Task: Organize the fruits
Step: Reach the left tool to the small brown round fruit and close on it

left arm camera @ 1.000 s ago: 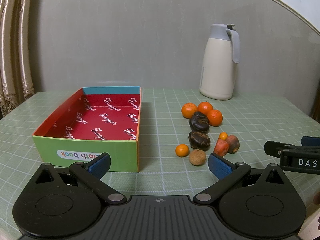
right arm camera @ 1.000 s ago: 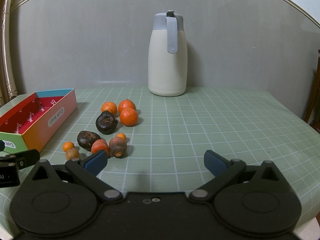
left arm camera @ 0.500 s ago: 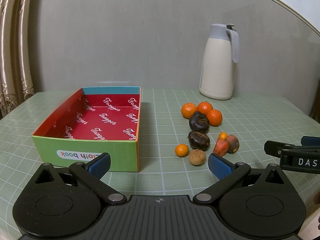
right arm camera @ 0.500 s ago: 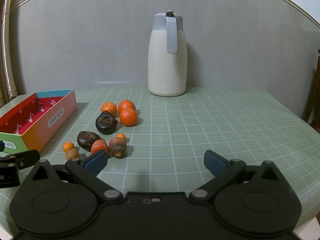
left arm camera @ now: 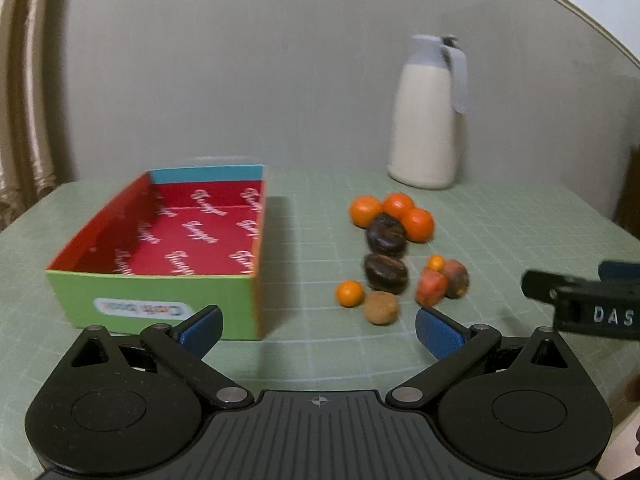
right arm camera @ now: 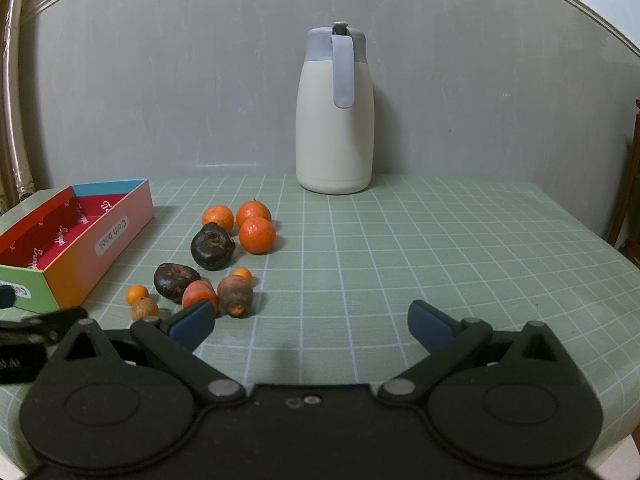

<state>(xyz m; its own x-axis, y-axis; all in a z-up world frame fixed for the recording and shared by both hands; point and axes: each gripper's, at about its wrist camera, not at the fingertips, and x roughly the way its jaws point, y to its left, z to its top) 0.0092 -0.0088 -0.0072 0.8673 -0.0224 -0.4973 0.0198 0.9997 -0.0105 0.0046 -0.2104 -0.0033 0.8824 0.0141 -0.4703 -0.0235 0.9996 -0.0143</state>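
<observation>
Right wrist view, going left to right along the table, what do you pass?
Cardboard box → small orange fruit → flat dark fruit → front mandarin → white jug.

Both grippers are hovering side by side, low and level: the left gripper (left arm camera: 318, 326) and right gripper (right arm camera: 312, 326) are each spreading blue-padded fingers (right arm camera: 430, 326) wide, gripping nothing.

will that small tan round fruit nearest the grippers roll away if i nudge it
Probably: the tan fruit looks nearly spherical and sits free on the flat table. It seems small and light. The small orange beside it may get bumped.
</observation>
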